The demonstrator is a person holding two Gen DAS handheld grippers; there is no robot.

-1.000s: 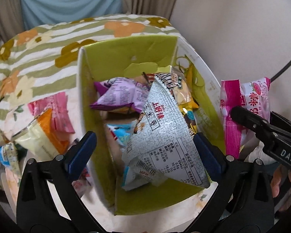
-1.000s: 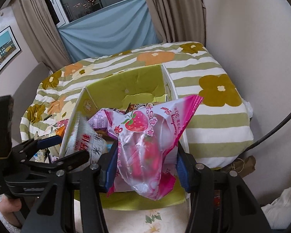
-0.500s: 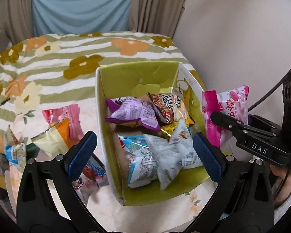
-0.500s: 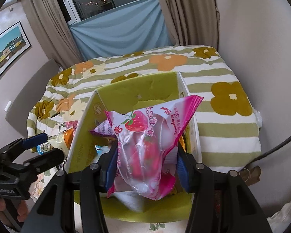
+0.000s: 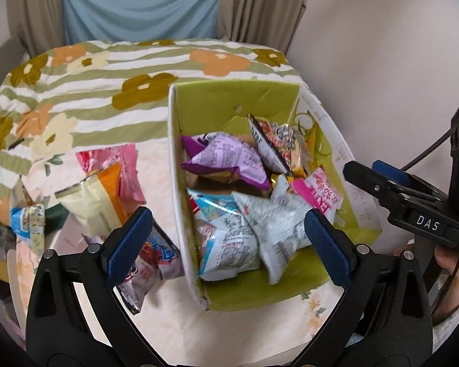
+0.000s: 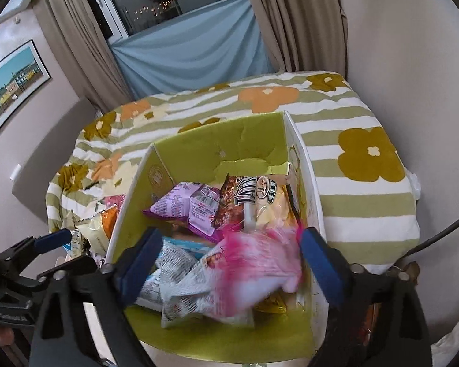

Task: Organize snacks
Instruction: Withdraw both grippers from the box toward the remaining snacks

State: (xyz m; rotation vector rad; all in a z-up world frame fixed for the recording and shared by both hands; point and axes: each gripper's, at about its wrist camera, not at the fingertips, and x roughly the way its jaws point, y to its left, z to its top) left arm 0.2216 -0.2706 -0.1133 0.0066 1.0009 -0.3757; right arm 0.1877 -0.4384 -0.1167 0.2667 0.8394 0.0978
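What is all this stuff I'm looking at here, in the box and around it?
box: one, green inside and white outside, on the bed.
purple packet: one, inside the box towards the far end.
dark packet: one, brown and black, in the box beside the purple one.
grey packet: one, silvery, at the near end of the box.
pink strawberry packet: one, blurred, in the box by the right wall.
loose snacks: several, pink, orange, cream and blue, outside the box on its left.
bedspread: one, green stripes with flowers.
left gripper: black, blue pads, open.
right gripper: black, blue pads, open.
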